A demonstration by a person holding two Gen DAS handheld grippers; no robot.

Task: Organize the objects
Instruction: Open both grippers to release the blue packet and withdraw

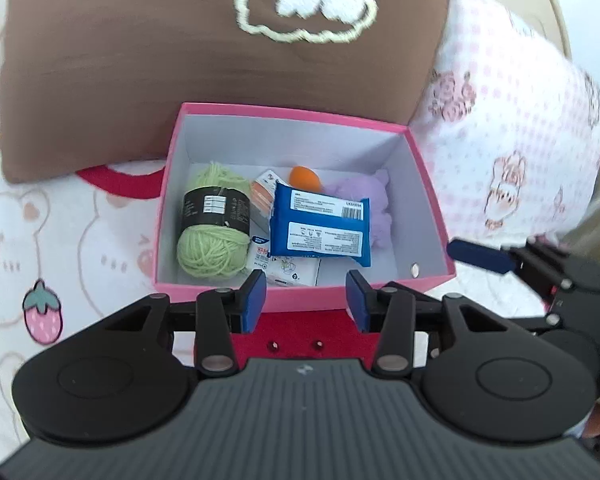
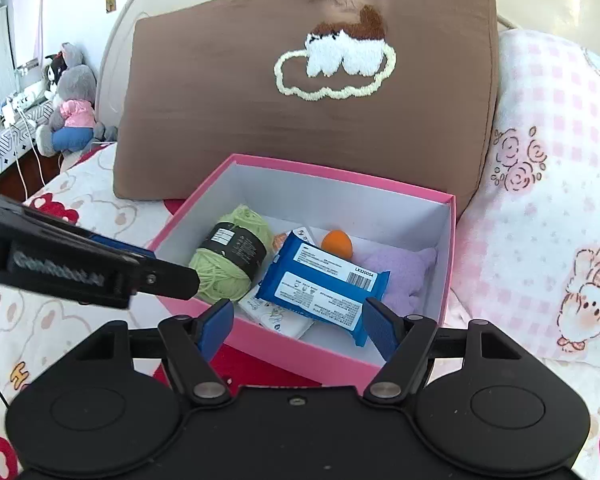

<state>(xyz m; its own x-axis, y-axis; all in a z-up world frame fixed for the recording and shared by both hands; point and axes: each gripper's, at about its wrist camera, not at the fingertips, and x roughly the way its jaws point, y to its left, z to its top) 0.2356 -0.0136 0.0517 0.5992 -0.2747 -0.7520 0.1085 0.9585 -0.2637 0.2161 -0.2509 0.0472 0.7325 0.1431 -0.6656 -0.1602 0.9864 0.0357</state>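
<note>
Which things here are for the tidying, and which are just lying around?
For the tidying:
pink cardboard box
green yarn ball
blue wipes packet
orange egg-shaped sponge
purple fluffy toy

Just lying around:
brown cloud-embroidered cushion
pink checked pillow
grey plush toy

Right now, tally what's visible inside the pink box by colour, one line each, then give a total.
Inside the pink box:
Green: 1, yarn ball
Blue: 1, wipes packet
Orange: 1, small round thing
Purple: 1, plush item
White: 2, flat packets, one beneath the wipes packet, one behind it
Total: 6 seen; more may be hidden underneath.
</note>
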